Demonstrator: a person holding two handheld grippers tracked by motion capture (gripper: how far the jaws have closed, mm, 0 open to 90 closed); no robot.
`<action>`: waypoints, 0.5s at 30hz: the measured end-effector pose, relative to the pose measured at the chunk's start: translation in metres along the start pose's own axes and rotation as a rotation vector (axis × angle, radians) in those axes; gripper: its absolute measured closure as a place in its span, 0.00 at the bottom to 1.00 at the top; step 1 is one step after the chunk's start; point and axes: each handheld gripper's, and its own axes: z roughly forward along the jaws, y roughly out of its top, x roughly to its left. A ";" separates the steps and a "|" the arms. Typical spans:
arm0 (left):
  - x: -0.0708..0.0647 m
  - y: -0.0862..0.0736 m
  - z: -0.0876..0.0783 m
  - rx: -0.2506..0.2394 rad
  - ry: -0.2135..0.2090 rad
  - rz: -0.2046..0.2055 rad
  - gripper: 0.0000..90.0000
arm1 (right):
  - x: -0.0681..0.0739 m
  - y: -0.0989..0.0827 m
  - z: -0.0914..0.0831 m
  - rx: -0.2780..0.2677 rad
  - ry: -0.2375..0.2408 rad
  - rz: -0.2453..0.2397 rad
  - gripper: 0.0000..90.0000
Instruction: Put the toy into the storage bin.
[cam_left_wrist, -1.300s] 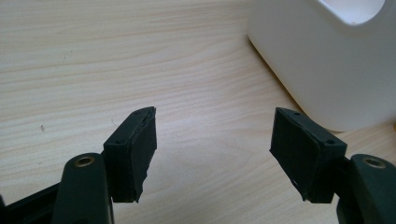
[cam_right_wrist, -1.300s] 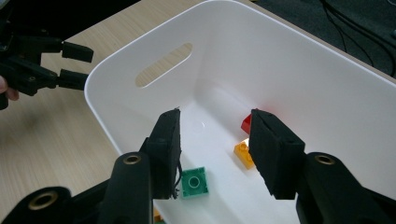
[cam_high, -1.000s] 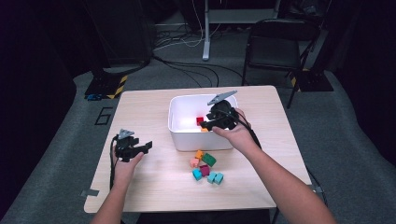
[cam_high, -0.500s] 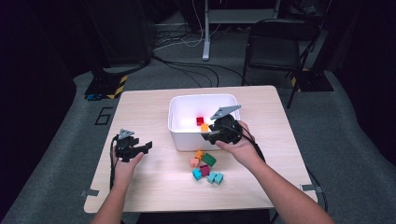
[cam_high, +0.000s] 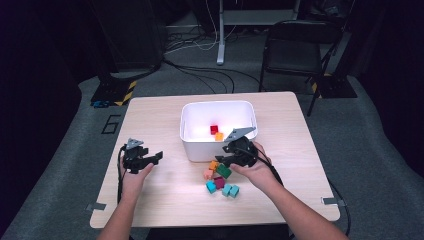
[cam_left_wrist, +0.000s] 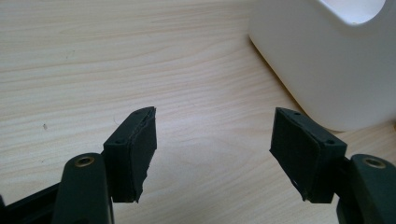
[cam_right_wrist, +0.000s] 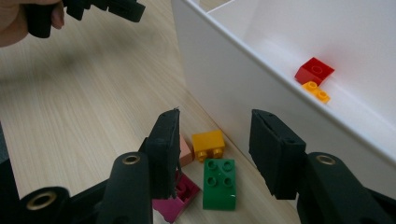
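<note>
The left gripper rested near the table's left edge, its jaws spread with nothing between them, well apart from the white bin. At the table's middle, just before the bin's near wall, lay the loose bricks, and the right gripper hung over them with jaws parted and empty, the green brick and the yellow brick showing between them. A red brick and an orange one already lay in the bin, so the step in hand looked like reaching for the next brick; the next move would call for lowering the jaws either side of the green brick and closing without nudging the pink brick beside it
</note>
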 end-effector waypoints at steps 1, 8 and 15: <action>0.000 0.000 0.000 0.000 0.000 0.000 0.34 | 0.002 -0.003 0.002 0.004 0.001 0.008 0.59; 0.000 0.000 0.000 -0.003 0.004 0.001 0.35 | 0.005 -0.021 0.013 0.018 -0.001 0.009 0.59; 0.000 0.000 0.000 0.001 0.002 0.002 0.34 | 0.001 -0.035 0.023 0.034 -0.012 0.016 0.59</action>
